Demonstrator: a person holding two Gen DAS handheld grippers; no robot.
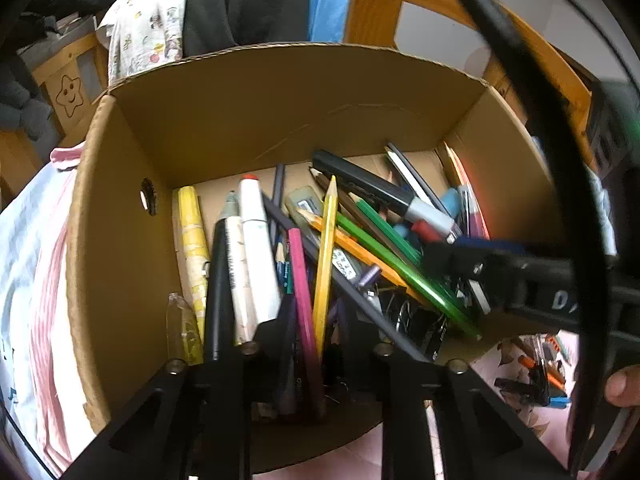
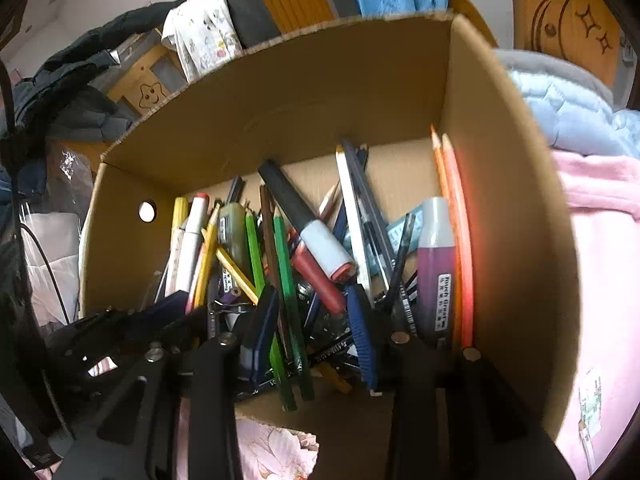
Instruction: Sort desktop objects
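Left wrist view looks down into an open cardboard box [image 1: 280, 112] crammed with pens and pencils; the left gripper [image 1: 316, 360] hangs over the near edge with its fingers spread wide, nothing between them. A pink pencil [image 1: 302, 300] and a yellow pencil [image 1: 325, 256] lie at centre frame. The right gripper [image 1: 460, 260] enters from the right edge. Only the right wrist view shows the purple marker [image 2: 436, 272] by the box's right wall and the right gripper [image 2: 316, 340] gaping wide over green pencils [image 2: 286, 280].
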